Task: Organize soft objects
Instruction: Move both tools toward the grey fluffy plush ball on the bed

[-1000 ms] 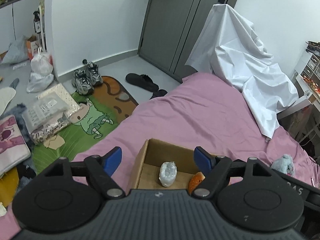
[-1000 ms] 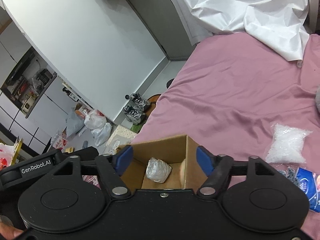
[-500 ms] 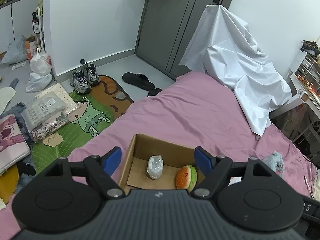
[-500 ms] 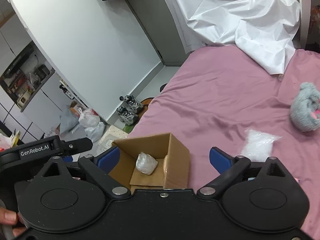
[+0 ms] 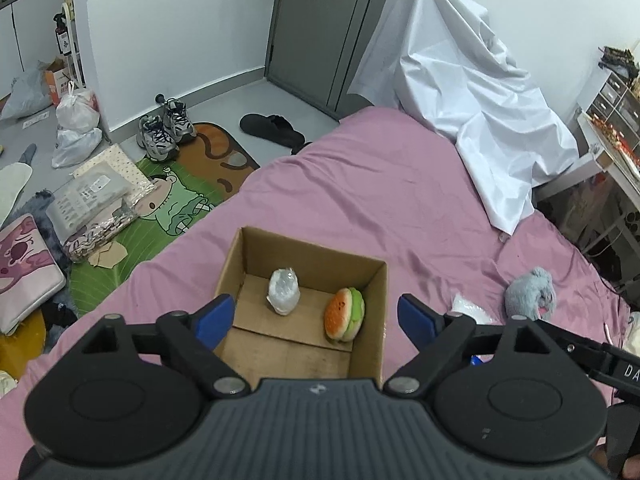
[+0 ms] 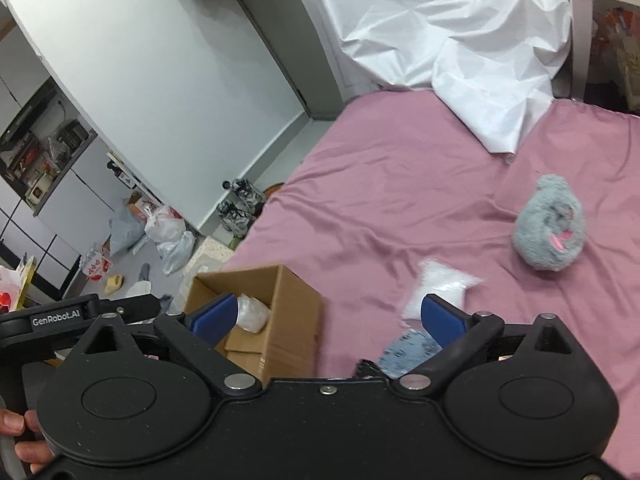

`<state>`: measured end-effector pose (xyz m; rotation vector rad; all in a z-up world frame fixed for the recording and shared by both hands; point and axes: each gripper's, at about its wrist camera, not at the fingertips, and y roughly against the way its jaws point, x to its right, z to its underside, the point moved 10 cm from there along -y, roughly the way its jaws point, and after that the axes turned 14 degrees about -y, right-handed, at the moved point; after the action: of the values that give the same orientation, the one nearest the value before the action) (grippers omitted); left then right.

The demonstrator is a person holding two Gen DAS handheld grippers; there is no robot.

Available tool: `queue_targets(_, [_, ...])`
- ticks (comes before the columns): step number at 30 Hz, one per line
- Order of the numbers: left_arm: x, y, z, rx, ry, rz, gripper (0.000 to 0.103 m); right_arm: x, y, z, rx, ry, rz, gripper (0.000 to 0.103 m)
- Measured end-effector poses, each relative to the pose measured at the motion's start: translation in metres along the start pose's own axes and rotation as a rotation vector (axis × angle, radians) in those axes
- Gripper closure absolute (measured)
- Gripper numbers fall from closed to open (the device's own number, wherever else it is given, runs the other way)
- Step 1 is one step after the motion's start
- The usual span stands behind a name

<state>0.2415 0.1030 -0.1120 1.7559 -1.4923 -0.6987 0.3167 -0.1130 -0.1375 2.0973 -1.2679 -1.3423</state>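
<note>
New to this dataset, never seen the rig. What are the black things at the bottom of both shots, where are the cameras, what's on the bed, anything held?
No robot: a person holds a two-finger gripper in each hand, and each carries a fisheye camera looking along its blue fingers. One picture is from the left gripper, the other from the right gripper. Both have just been opening and hold nothing. On the pink bed stands a cardboard box holding a burger plush and a clear plastic bundle. Outside it lie a grey plush and a white bag.
</note>
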Motion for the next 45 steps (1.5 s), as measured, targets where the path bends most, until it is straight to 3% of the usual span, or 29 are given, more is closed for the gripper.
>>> queue_targets(15, [0.068, -0.006, 0.007, -0.050, -0.019, 0.044, 0.012, 0.049, 0.021, -0.012, -0.015, 0.013, 0.023, 0.004])
queue_targets(25, [0.109, -0.023, 0.002, -0.050, -0.027, 0.051, 0.012, 0.098, 0.022, -0.024, 0.006, -0.082, 0.049, 0.004])
queue_targets(39, [0.166, -0.055, -0.011, -0.043, -0.071, 0.093, 0.012, 0.138, 0.025, -0.050, 0.074, -0.199, 0.020, 0.005])
queue_targets(45, [0.189, -0.073, -0.013, -0.053, -0.074, 0.118, 0.013, 0.156, 0.020, -0.059, 0.087, -0.254, 0.015, 0.012])
